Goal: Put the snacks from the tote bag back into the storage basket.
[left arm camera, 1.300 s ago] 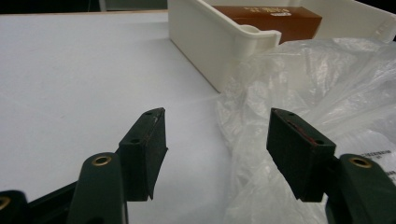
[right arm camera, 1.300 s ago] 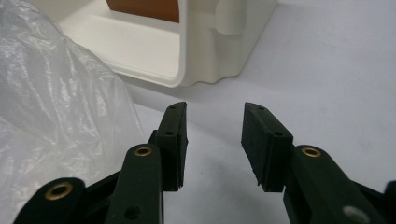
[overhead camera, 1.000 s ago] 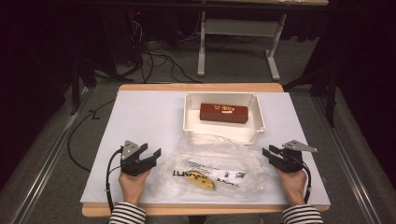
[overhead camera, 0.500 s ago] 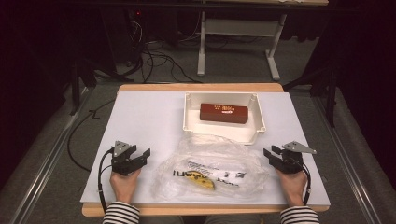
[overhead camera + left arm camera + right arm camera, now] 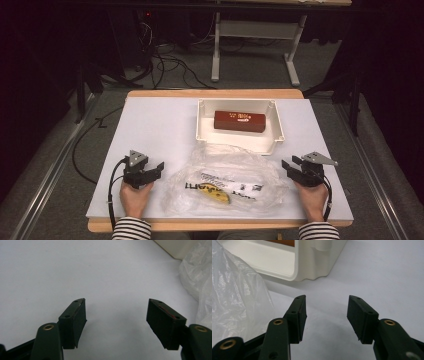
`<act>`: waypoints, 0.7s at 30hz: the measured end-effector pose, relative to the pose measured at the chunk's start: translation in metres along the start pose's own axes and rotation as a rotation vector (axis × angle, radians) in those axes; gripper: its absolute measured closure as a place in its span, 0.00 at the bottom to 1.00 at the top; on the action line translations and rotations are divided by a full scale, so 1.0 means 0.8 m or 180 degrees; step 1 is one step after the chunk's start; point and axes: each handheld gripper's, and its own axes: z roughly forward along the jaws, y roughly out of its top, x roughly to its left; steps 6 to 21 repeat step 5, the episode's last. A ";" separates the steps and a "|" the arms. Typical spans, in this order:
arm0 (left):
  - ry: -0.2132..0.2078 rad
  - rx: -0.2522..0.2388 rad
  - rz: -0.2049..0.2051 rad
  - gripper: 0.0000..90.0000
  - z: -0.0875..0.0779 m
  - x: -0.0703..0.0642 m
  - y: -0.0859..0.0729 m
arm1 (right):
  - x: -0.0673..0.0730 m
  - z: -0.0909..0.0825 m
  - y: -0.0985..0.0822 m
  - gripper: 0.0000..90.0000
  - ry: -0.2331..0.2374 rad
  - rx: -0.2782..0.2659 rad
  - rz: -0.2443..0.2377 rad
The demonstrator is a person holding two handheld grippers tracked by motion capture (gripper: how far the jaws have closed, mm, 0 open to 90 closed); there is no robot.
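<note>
A: The left tongs [image 5: 159,167] have pulled back from the plastic bag [image 5: 227,180]; both pairs have just been opening, nothing between them.

B: Right tongs [image 5: 288,165] apart too, beside the bag on the worktop [image 5: 150,125]. Risk?

A: Thin film could slip or tear, spilling the yellow item [image 5: 216,198].

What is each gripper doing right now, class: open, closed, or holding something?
Left gripper: open, jaws just widened, nothing between them.
Right gripper: open, jaws just widened, nothing between them, beside the plastic bag.
</note>
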 end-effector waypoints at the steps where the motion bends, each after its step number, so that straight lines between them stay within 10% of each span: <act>1: -0.0005 0.0014 0.0028 0.35 0.000 0.000 0.000 | 0.000 0.000 0.000 0.55 -0.0005 0.0015 -0.0025; 21: -0.0011 0.0001 0.0042 0.34 -0.001 -0.001 0.000 | 0.002 0.001 0.000 0.55 -0.0012 0.0028 -0.0028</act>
